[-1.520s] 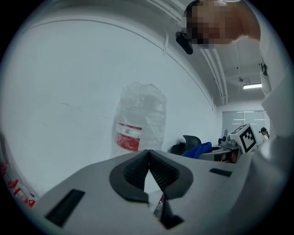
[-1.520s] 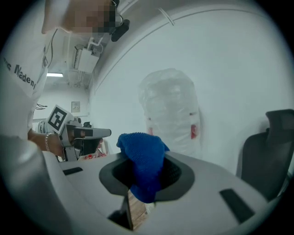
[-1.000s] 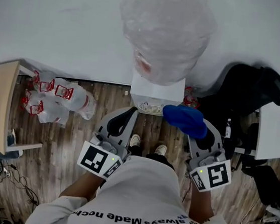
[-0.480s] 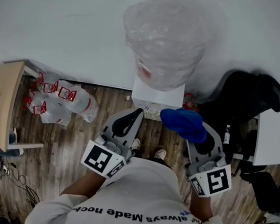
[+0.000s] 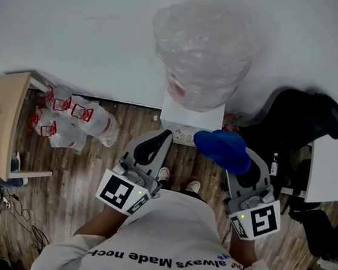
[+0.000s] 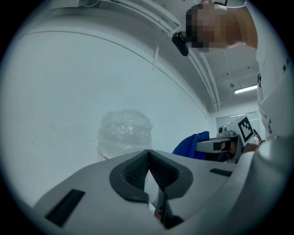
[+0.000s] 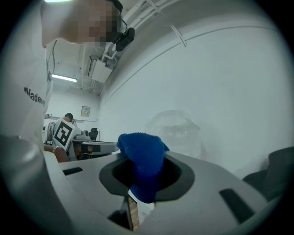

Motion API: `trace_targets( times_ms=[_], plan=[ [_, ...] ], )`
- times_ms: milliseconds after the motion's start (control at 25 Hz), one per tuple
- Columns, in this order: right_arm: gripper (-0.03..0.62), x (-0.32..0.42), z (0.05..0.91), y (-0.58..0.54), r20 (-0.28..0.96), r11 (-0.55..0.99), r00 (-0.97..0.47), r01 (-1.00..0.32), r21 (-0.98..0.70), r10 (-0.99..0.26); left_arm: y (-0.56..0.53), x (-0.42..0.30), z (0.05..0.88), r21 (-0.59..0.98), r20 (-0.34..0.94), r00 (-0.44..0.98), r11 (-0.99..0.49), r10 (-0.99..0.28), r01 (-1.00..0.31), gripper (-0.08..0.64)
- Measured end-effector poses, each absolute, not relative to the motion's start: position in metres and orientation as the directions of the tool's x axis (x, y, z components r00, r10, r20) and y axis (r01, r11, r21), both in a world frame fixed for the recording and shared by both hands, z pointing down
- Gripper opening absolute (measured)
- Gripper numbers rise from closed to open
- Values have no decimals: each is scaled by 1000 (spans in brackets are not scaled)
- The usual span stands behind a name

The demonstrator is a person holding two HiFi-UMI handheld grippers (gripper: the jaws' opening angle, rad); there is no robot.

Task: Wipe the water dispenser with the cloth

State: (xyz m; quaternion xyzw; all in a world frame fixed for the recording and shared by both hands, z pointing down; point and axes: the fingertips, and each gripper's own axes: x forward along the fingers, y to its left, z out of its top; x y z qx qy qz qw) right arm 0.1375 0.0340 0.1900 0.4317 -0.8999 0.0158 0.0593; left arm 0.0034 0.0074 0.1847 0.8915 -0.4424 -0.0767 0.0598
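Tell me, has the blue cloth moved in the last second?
No. The cloth still overlaps the water dispenser at its lower right corner in the head view, just as before.

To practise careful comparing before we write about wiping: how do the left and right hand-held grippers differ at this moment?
The left hand-held gripper has its jaws shut together on nothing; the right hand-held gripper is clamped on a bunched blue cloth. In the head view the left's tips show bare, while the right's are covered by the cloth. Both are grey, carry a marker cube and point toward the water dispenser.
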Motion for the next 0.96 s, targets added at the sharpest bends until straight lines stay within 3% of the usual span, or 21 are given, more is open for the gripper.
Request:
trace_targets(
  times_ms=[960],
  plan=[
    [95, 132, 189, 35, 119, 621, -614, -783, 28, -780, 7, -1, 187, 190, -85, 599, -603, -796, -775, 20]
  ],
)
